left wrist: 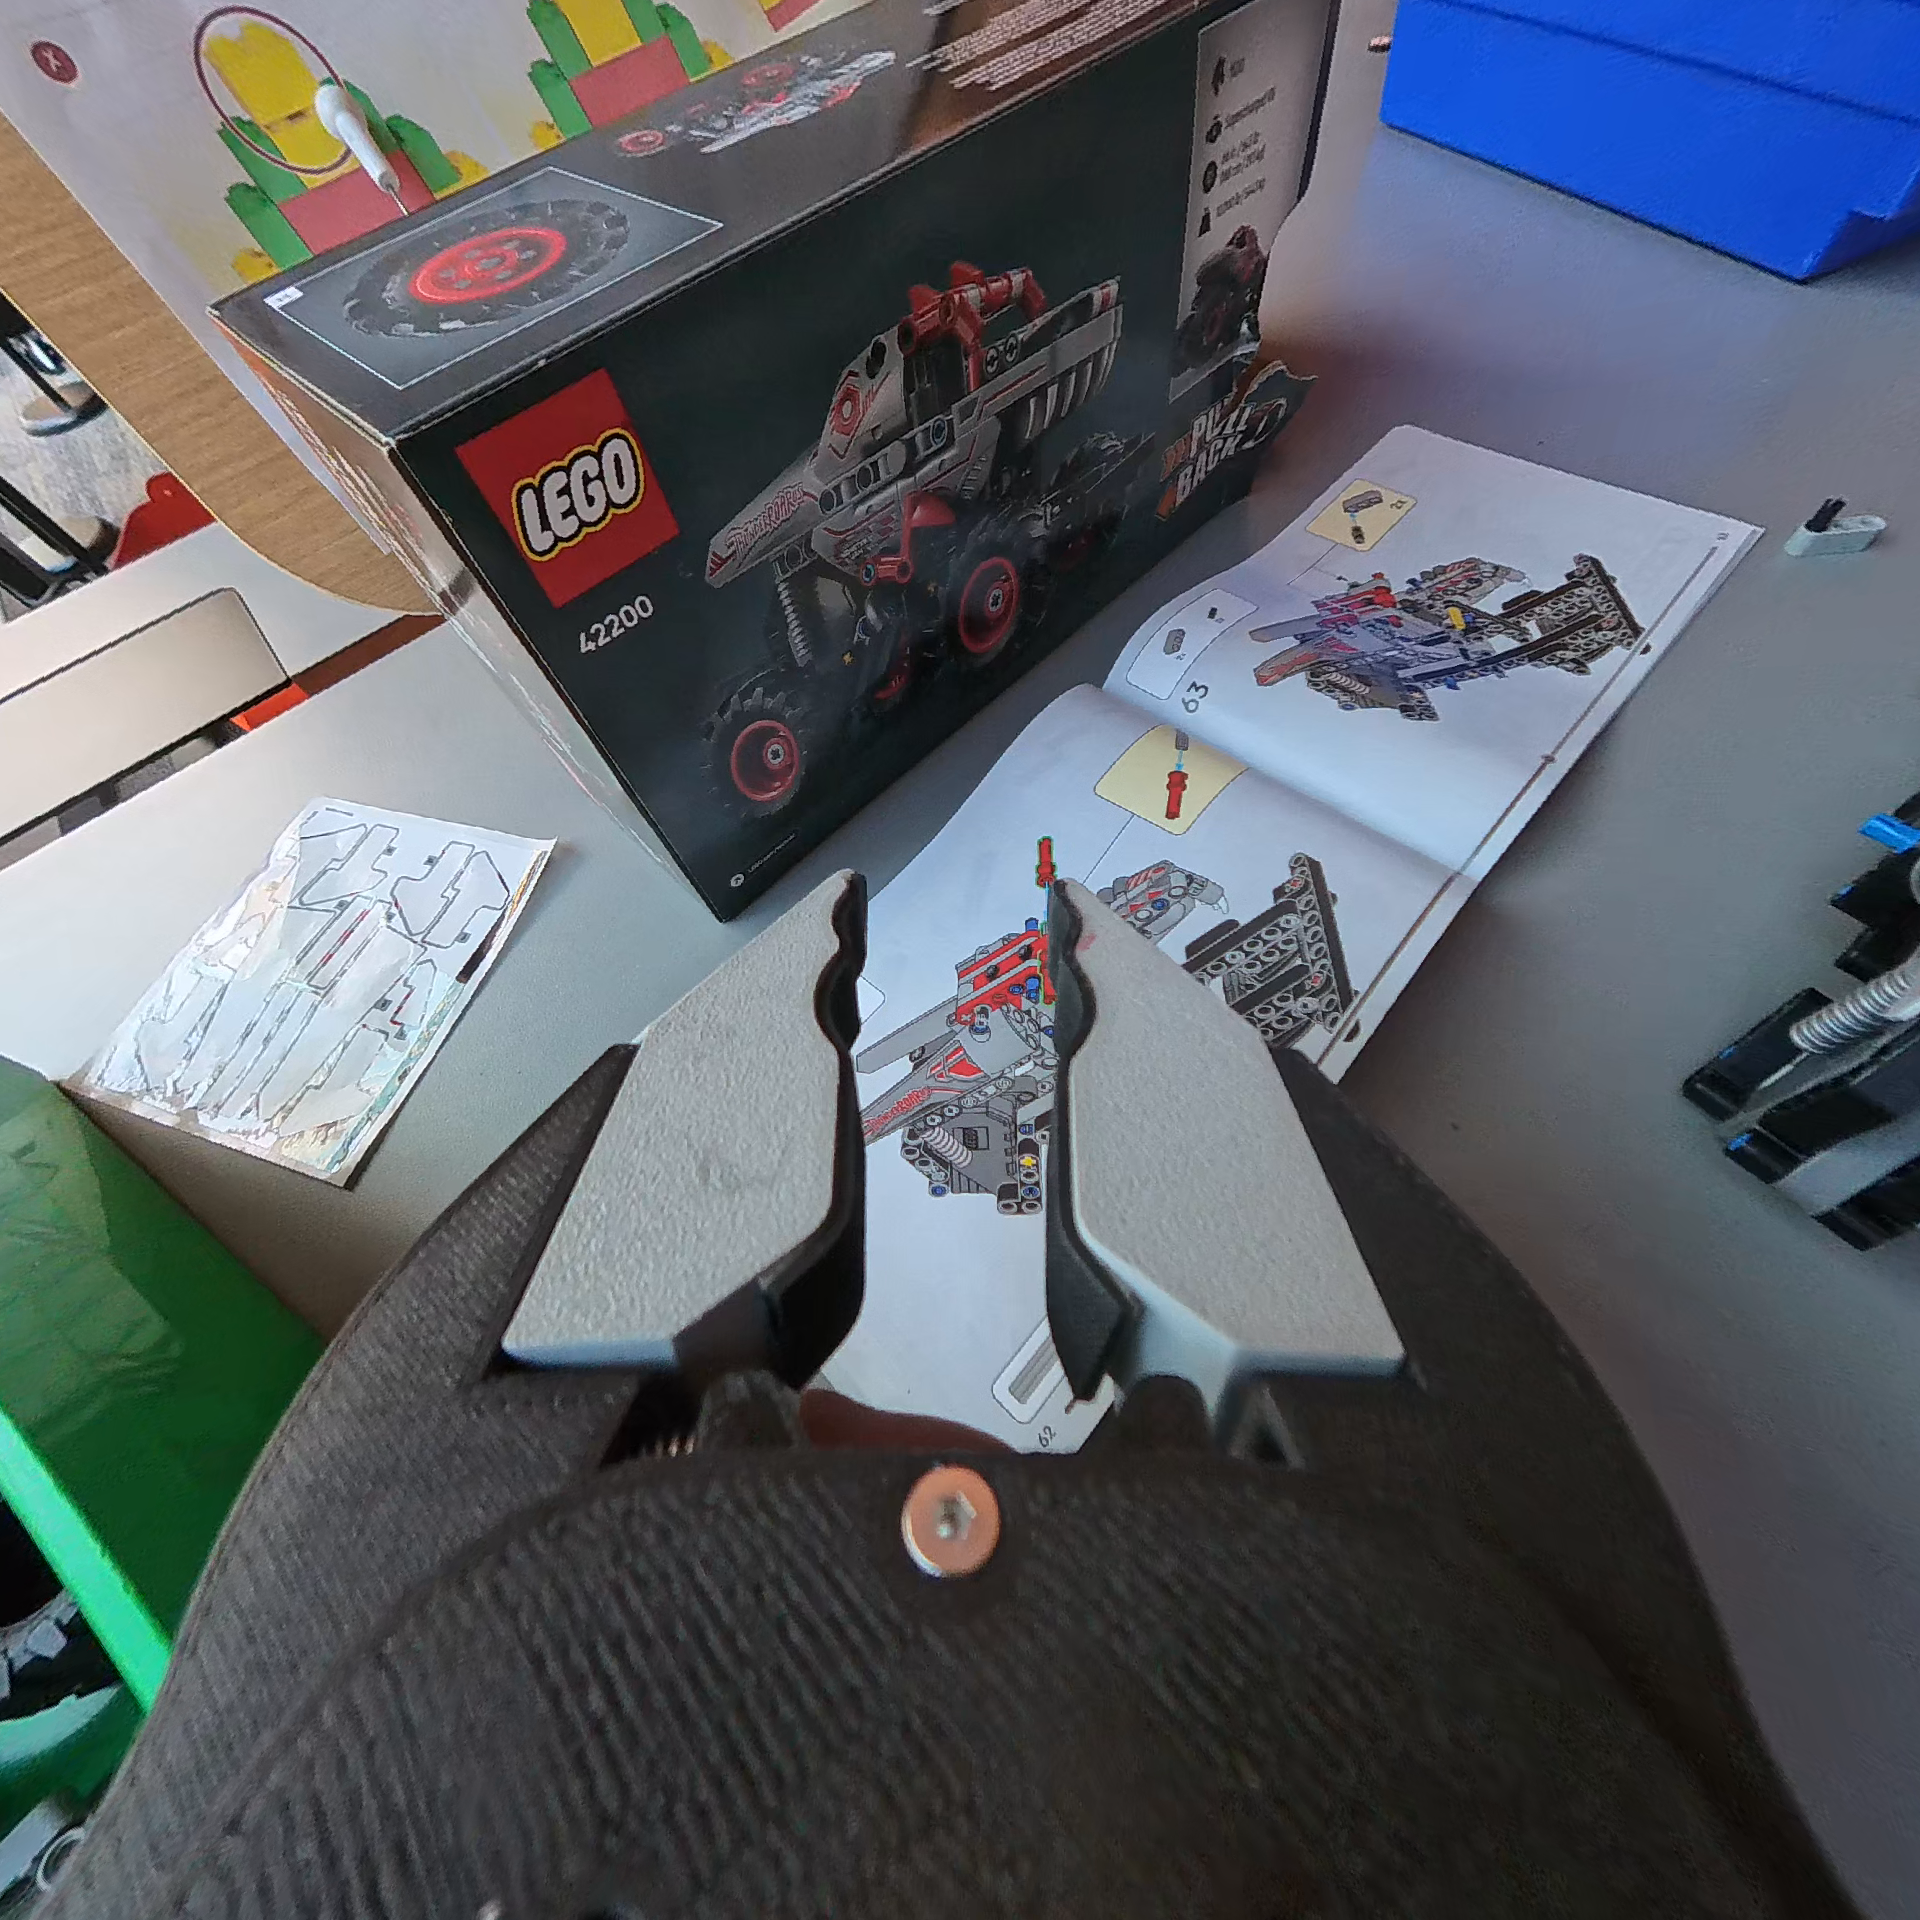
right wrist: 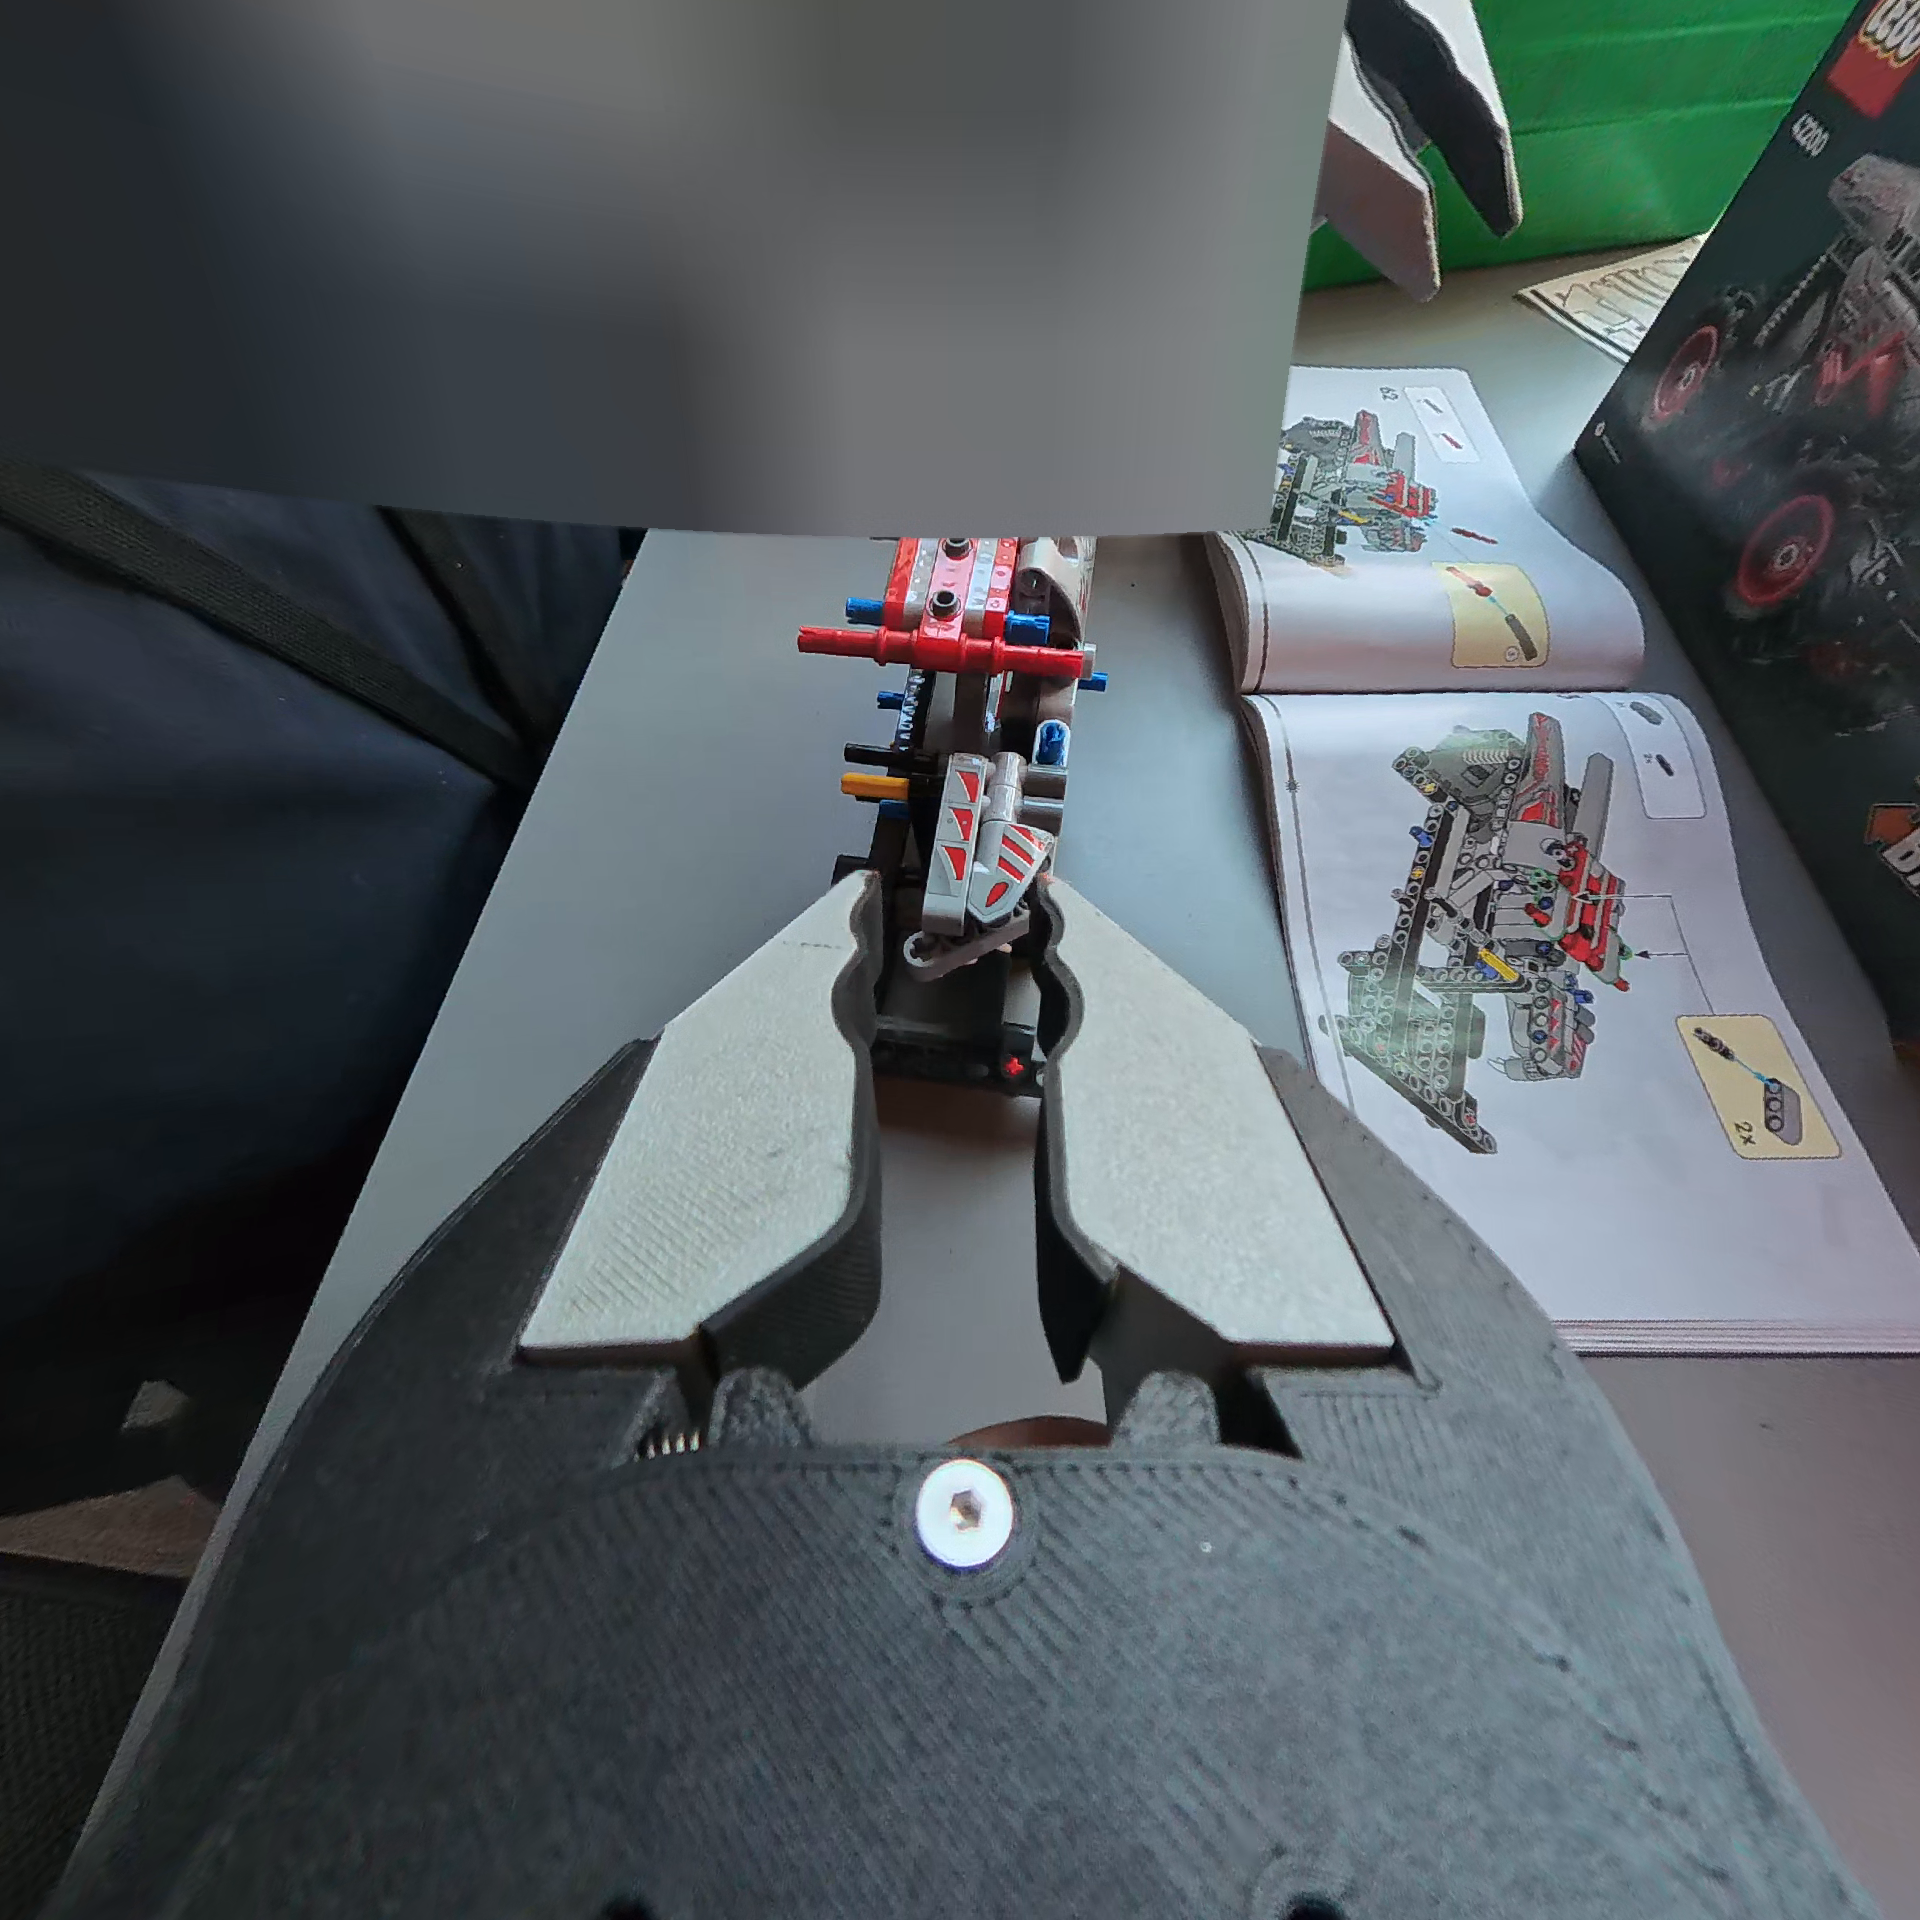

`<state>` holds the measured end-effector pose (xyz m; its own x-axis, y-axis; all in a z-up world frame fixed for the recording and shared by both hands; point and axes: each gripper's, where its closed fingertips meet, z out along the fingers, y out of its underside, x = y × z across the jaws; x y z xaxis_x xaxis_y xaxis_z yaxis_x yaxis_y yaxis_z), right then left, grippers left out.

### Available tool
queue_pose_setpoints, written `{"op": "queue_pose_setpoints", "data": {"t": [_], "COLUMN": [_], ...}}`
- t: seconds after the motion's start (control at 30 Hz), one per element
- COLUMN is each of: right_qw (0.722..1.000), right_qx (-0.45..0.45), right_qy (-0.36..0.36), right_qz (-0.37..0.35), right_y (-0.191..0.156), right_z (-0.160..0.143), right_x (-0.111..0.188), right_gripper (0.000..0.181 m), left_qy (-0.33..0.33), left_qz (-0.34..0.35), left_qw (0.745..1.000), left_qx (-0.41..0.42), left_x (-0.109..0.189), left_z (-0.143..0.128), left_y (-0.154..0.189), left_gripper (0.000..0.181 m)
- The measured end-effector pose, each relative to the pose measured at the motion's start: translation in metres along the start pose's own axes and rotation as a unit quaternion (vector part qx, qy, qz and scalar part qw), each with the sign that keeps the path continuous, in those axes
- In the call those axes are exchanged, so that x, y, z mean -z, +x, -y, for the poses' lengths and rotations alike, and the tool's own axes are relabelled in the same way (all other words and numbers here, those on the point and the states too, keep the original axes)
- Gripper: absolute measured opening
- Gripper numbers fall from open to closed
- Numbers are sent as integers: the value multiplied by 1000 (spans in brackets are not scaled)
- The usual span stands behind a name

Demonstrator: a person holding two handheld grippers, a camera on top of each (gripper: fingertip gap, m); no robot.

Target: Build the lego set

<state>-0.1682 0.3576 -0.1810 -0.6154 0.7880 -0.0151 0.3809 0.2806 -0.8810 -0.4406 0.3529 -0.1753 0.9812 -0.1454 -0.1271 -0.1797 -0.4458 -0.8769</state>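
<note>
Two grippers worked over a grey tabletop (left wrist: 1558, 1455). In the left wrist view, going left to right, a green bin (left wrist: 114, 1299) sat low to the left of the left gripper (left wrist: 956, 899), with a sheet of stickers (left wrist: 312, 987) lying flat beyond it. Ahead and slightly left stood the dark set box (left wrist: 790, 499), upright on its long edge. Straight ahead, under the fingertips, lay the open instruction booklet (left wrist: 1403, 665). The left gripper hung above that page with its jaws apart and nothing between them. Far right, a small pale piece with a black pin (left wrist: 1834, 530) lay alone, and the black end of the model showed at the frame edge.

In the right wrist view, a dark-clothed person (right wrist: 208, 831) sat to the left. The right gripper (right wrist: 956, 894) was clamped on the near black end of the partly built truck (right wrist: 966, 779), which stretched away from the fingers with a red axle (right wrist: 935, 652) crossing it farther off. The booklet (right wrist: 1558, 1195) lay to the right, the box (right wrist: 1787, 520) beyond it.
</note>
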Motion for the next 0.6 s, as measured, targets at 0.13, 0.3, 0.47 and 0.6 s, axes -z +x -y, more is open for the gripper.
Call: {"op": "queue_pose_setpoints", "data": {"t": [0.13,0.3,0.47,0.6], "right_qw": [1000,1000,999,999], "right_qx": [2,-2,-6,-9], "right_qy": [7,18,22,26], "right_qz": [-11,-19,-28,-37], "right_y": [4,8,13,18], "right_z": [3,5,4,4], "right_x": [4,8,10,14], "right_gripper": [25,24,24,24], "left_qy": [1,0,3,7], "left_qz": [0,-1,-1,0], "left_qw": [1000,1000,1000,1000], "left_qx": [1,0,-1,1], "left_x": [0,0,1,2], "left_z": [0,0,1,3], "left_y": [0,0,1,0], "left_gripper": [32,32,32,32]}}
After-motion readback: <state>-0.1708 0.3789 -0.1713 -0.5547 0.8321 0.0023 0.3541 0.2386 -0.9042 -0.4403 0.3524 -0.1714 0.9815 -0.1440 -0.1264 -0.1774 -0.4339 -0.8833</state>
